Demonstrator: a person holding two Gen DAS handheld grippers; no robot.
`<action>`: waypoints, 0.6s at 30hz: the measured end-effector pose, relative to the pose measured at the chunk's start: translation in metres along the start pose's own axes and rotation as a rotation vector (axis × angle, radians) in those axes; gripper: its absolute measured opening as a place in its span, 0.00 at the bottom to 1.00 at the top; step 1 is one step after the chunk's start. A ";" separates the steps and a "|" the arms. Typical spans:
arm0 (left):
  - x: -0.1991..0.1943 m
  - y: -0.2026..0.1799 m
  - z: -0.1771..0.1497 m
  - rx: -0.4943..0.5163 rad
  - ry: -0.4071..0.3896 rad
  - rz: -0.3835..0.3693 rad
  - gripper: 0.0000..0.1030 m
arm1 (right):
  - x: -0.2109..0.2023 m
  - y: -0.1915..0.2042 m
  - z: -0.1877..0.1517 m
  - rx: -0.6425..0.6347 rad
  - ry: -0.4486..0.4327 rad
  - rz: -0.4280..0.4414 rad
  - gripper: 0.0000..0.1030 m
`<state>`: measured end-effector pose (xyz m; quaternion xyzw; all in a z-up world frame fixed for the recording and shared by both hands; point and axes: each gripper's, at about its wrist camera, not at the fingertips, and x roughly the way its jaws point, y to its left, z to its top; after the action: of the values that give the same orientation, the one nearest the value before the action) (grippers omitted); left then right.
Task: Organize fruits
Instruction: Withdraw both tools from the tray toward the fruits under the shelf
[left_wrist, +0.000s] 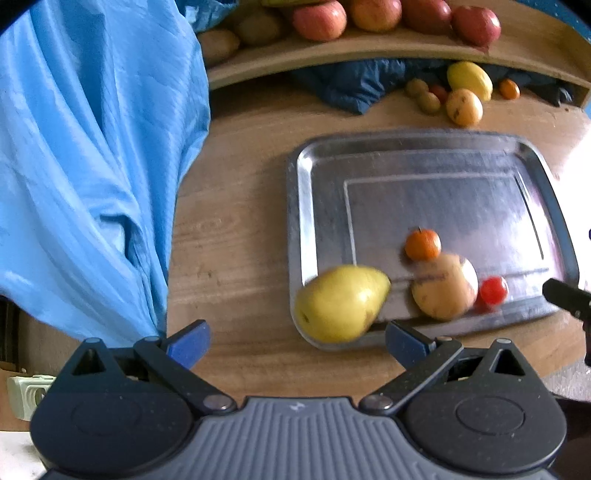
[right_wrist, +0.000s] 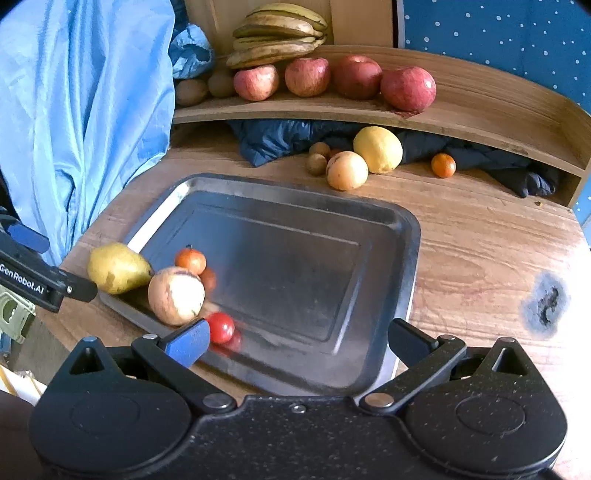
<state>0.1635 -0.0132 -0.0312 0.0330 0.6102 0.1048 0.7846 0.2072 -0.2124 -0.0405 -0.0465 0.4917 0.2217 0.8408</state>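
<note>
Left wrist view: left claw (left_wrist: 297, 345) wide open, nothing between the pads, hanging over the wood worktop (left_wrist: 236, 236) just off the near-left corner of the metal tray (left_wrist: 306, 206). Landmark = tray. Yellow pear (left_wrist: 341, 302) lies on its side across the tray's near-left rim, part in, part overhanging. Inside the tray, near edge: tan round fruit w/ brown marks, prob. a russet pear/apple, can't tell which (left_wrist: 445, 286); small mandarin (left_wrist: 423, 244) just behind it, touching or nearly; cherry tomato (left_wrist: 493, 290) just beside it on the far side from the pear. Rest of tray bare metal. Blue cloth (left_wrist: 92, 166) hangs beside the tray's left side.

Right wrist view: right claw (right_wrist: 297, 338) spread fully, empty, over the tray's near edge; its blue pad sits right by the cherry tomato, contact unclear. Beyond the tray's far edge on the worktop: lemon (right_wrist: 378, 148), another tan round fruit (right_wrist: 347, 170) touching it, two small brown fruits (right_wrist: 317, 158), a lone mandarin (right_wrist: 443, 165) further off, all in front of a dark blue jacket (right_wrist: 280, 142). Above that, a wood shelf (right_wrist: 480, 110) w/ four red apples (right_wrist: 334, 79), kiwis (right_wrist: 192, 91) and a banana bunch (right_wrist: 279, 33). Burn-like dark spot (right_wrist: 545, 301) on the worktop right of the tray.
</note>
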 end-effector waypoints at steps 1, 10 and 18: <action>0.001 0.001 0.004 0.001 -0.003 -0.001 0.99 | 0.002 0.000 0.002 0.002 0.001 0.000 0.99; 0.006 0.001 0.037 0.012 -0.024 -0.026 0.99 | 0.017 -0.001 0.022 0.005 0.008 -0.015 0.99; 0.019 -0.010 0.052 0.005 -0.033 -0.057 0.99 | 0.025 -0.007 0.031 0.030 0.010 -0.048 0.99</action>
<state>0.2193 -0.0155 -0.0383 0.0193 0.5980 0.0801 0.7973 0.2460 -0.2009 -0.0471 -0.0466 0.4980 0.1938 0.8440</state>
